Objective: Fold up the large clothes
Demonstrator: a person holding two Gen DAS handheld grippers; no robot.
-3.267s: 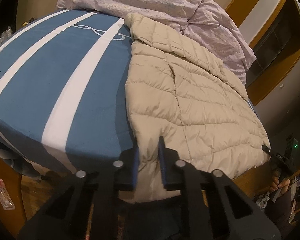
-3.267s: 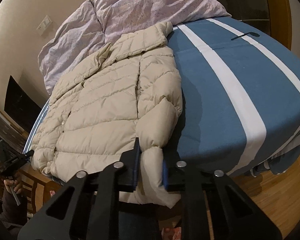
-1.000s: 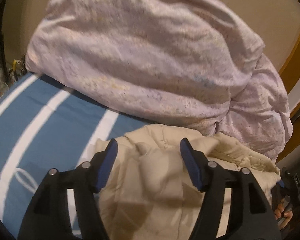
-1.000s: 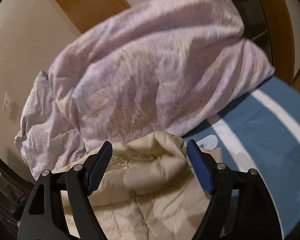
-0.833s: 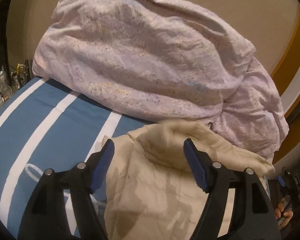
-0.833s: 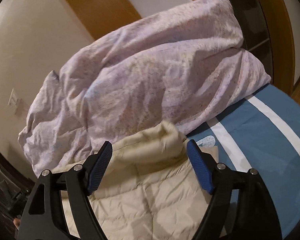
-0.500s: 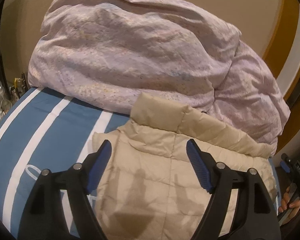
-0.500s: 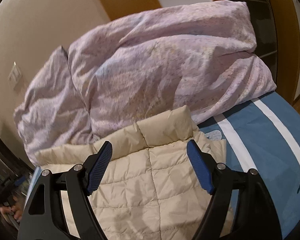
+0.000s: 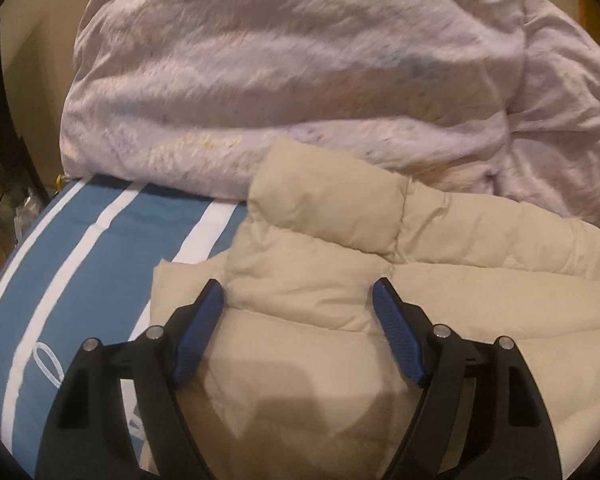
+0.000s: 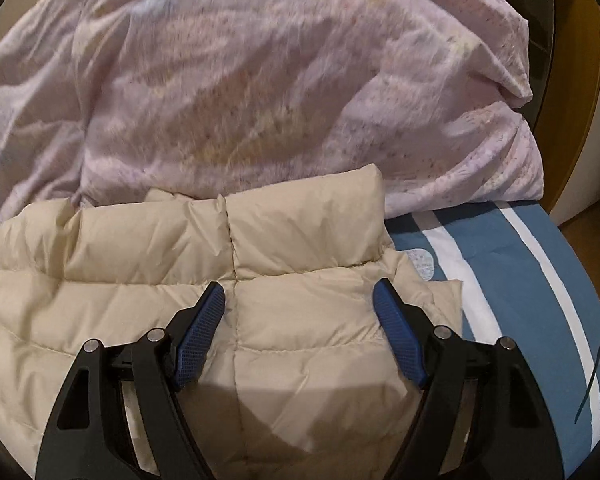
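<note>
Left wrist: jacket [image 9: 380, 320] beneath spread fingers [image 9: 198, 332]

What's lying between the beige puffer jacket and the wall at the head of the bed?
A bunched-up pale pink duvet fills that stretch. The puffer jacket has its collar right against the duvet. Both wrist views show it.

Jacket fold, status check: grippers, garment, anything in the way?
Left gripper and right gripper open, empty. Beige jacket lies folded on the striped bed. Pink duvet heaped against its collar.
</note>
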